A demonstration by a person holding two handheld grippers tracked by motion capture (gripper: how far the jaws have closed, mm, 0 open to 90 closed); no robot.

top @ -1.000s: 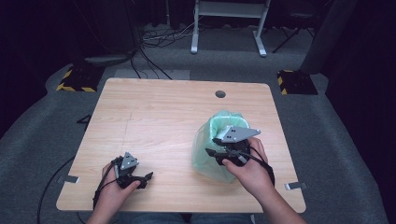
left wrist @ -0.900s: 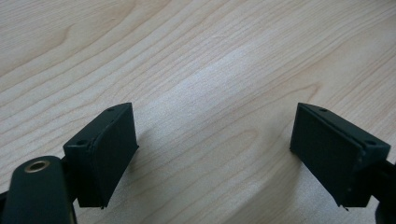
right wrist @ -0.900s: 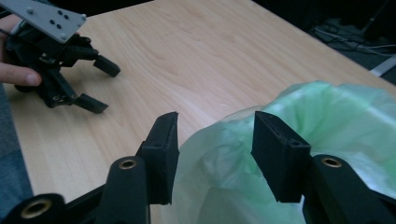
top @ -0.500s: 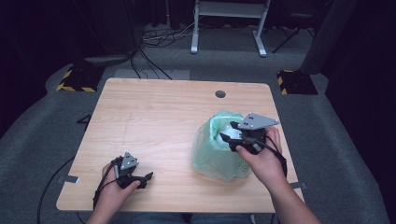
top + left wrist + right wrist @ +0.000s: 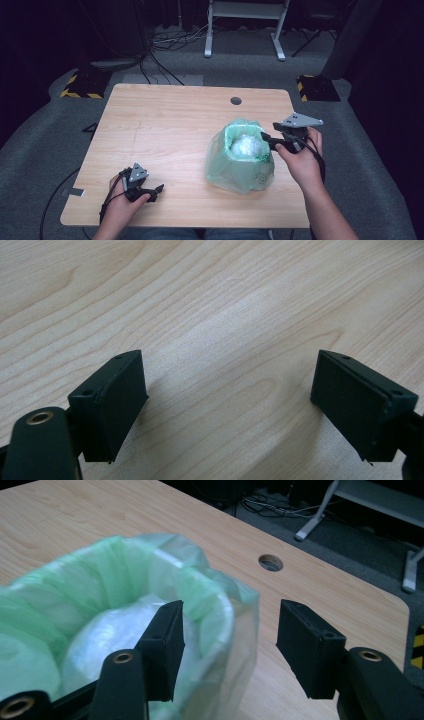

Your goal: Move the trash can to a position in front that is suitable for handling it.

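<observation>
Green bag (image 5: 239, 165) standing open toward the near right of the wooden surface (image 5: 170, 130), a white bundle (image 5: 246, 146) sitting inside it. Right gripper (image 5: 268, 140) poised at the bag's right rim, jaws parted and just widened — one jaw over the bag's mouth, the other outside it, the thin green rim (image 5: 235, 610) passing between them; pads not seen pressing on it. Left gripper (image 5: 156, 191) resting low at the near left corner, well apart from the bag, released — jaws wide over bare wood (image 5: 225, 330) with nothing between them. Round hole (image 5: 236, 101) in the surface near its far edge, beyond the bag. Grey floor, cables and a metal frame (image 5: 245, 20) in the dark beyond.
</observation>
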